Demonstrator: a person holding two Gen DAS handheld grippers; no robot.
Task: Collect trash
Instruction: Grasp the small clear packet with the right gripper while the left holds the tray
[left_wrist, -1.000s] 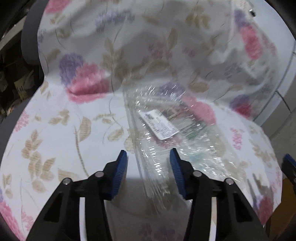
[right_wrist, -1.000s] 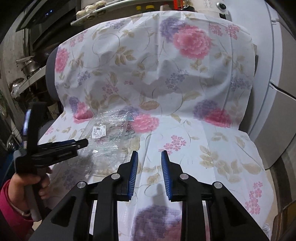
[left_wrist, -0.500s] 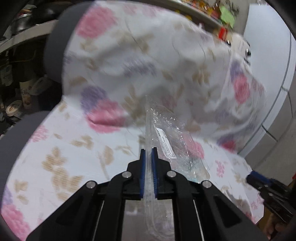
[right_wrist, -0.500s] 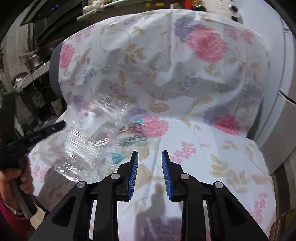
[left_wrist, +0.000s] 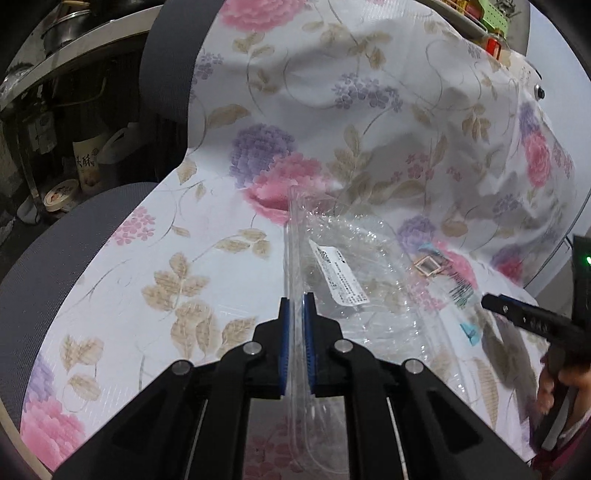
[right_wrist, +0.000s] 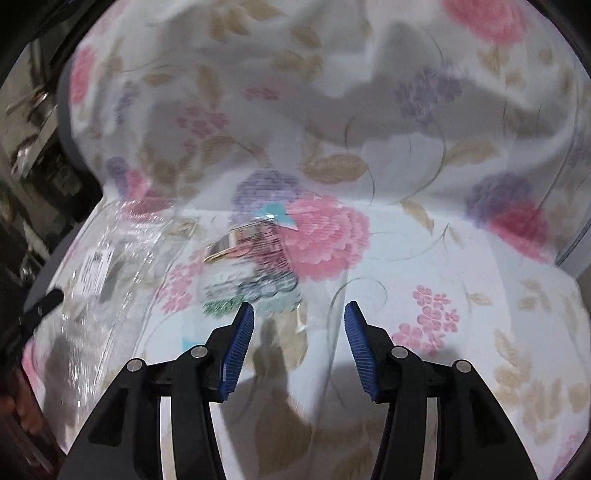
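On the seat of the cloth-covered chair, your left gripper (left_wrist: 295, 317) has its 2 blue pads pressed together on the edge of a clear plastic wrapper (left_wrist: 343, 273), which bears 1 white printed label (left_wrist: 340, 275) and sags to the right of the pinch. Your right gripper (right_wrist: 299, 325) points down at the seat with its jaws spreading apart; between them you have only cloth, and the pads touch nothing. Just ahead of its left pad lies a second piece of trash, a printed clear packet (right_wrist: 255, 258), resting flat on the seat beside the held wrapper; the right view is blurred, so its print cannot be read. The floral cloth (left_wrist: 369, 110), white with pink and purple flowers, drapes over the grey chair (left_wrist: 170, 62), back and seat alike. Beyond the chair at the left you can see cluttered dark shelving (left_wrist: 55, 122) with jars and bowls. In all: 2 grippers, 2 pieces of plastic trash, 1 chair.
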